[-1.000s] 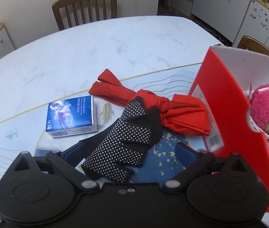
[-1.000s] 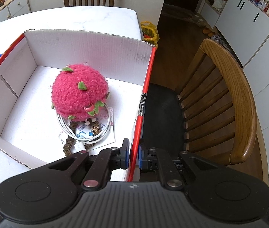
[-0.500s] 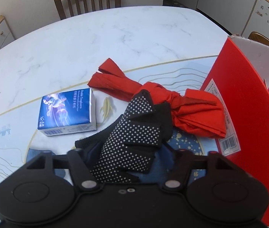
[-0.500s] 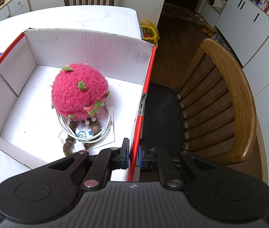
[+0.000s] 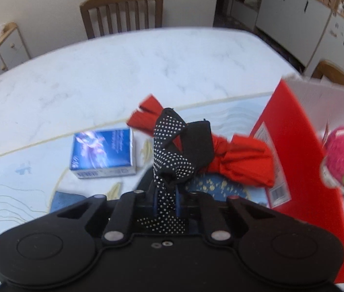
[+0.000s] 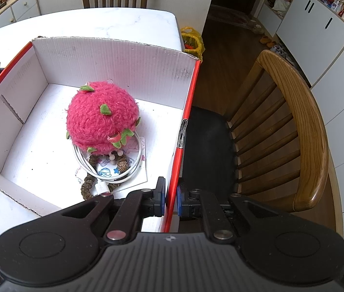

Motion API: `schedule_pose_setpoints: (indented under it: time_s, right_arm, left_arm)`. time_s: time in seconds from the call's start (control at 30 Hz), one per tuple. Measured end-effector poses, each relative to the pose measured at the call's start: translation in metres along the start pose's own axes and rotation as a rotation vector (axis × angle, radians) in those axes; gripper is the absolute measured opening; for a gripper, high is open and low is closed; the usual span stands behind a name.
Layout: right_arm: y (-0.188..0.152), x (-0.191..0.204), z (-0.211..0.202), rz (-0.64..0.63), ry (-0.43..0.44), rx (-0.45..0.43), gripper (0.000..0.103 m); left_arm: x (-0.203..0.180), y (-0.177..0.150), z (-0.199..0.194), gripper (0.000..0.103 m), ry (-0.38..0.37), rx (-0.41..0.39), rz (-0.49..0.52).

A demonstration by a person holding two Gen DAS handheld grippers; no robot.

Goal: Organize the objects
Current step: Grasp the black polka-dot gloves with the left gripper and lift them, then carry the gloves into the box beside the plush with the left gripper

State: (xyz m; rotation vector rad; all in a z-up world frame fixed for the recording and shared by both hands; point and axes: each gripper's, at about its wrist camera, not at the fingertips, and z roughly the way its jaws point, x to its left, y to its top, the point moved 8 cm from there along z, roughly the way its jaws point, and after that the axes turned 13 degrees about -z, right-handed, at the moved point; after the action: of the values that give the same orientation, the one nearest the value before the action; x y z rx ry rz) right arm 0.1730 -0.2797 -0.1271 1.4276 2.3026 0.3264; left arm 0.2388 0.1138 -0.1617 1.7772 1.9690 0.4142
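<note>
My left gripper (image 5: 166, 199) is closing its jaws on a black dotted cloth (image 5: 172, 150), whose bunched end sticks up between the pads, lifted off the table. Behind it lies a knotted red cloth (image 5: 242, 163), and a blue tissue pack (image 5: 102, 152) rests to the left. To the right stands the red-and-white cardboard box (image 5: 301, 146). My right gripper (image 6: 171, 199) is shut on the box's right wall (image 6: 184, 131). Inside the box sit a pink plush ball (image 6: 101, 116), a coiled white cable (image 6: 108, 172) and a brown hair tie (image 6: 86, 187).
The marble table (image 5: 123, 73) stretches away behind the cloths. A wooden chair (image 5: 121, 12) stands at its far side and another chair (image 6: 293, 133) sits right of the box. White cabinets (image 6: 318, 29) line the far right wall.
The left gripper's jaws went from wide open around the dotted cloth to pinching it, and the cloth now stands bunched and raised. The right gripper and box stayed put.
</note>
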Motion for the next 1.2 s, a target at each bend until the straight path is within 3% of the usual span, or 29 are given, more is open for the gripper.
schedule_pose_setpoints:
  time_s: [0.2,0.67,1.03,1.2]
  right_arm:
    - [0.0,0.0,-0.001,0.002,0.004,-0.007,0.009]
    - [0.0,-0.001,-0.003,-0.007,0.014,-0.015,0.009]
    - [-0.001,-0.002,-0.003,-0.014,0.029,-0.023,0.009]
    - [-0.002,-0.002,-0.003,-0.014,0.033,-0.025,0.009]
  left_arm:
    - [-0.013,0.012,-0.046,0.01,-0.06,-0.051,-0.017]
    - [-0.098,0.018,-0.116,0.01,-0.235,-0.135,0.084]
    - [-0.173,0.001,-0.119,0.01,-0.34,-0.115,0.212]
    - [-0.203,-0.018,-0.108,0.01,-0.368,-0.062,0.279]
